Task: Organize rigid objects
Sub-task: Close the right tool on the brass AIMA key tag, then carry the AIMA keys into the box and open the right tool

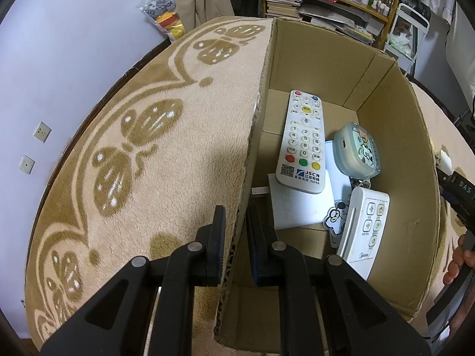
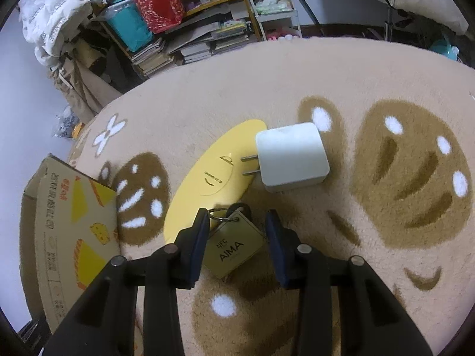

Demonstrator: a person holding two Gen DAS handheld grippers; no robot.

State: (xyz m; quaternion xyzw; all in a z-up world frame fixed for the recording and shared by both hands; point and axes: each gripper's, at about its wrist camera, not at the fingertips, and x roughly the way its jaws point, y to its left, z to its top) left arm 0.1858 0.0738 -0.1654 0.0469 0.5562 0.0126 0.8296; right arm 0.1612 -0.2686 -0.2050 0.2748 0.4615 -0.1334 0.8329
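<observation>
My left gripper [image 1: 236, 216] is shut on the left wall of the open cardboard box [image 1: 255, 136], one finger outside and one inside. In the box lie a long white remote [image 1: 302, 142], a small white remote [image 1: 366, 225], a pale blue cartoon case [image 1: 357, 154], a white flat box [image 1: 299, 207] and a cartoon keychain charm [image 1: 334, 219]. My right gripper [image 2: 236, 222] is open, its fingers on either side of a tan AIMA NFC key tag [image 2: 231, 249] on the rug. A white plug charger [image 2: 292, 157] and a yellow oval object [image 2: 213, 175] lie just beyond.
The beige rug with brown butterfly patterns [image 1: 133, 148] covers the surface. The cardboard box [image 2: 68, 231] stands at the left in the right wrist view. Cluttered shelves with books and bottles [image 2: 190, 23] stand beyond the rug. The right gripper's hand shows at the left wrist view's right edge [image 1: 460, 261].
</observation>
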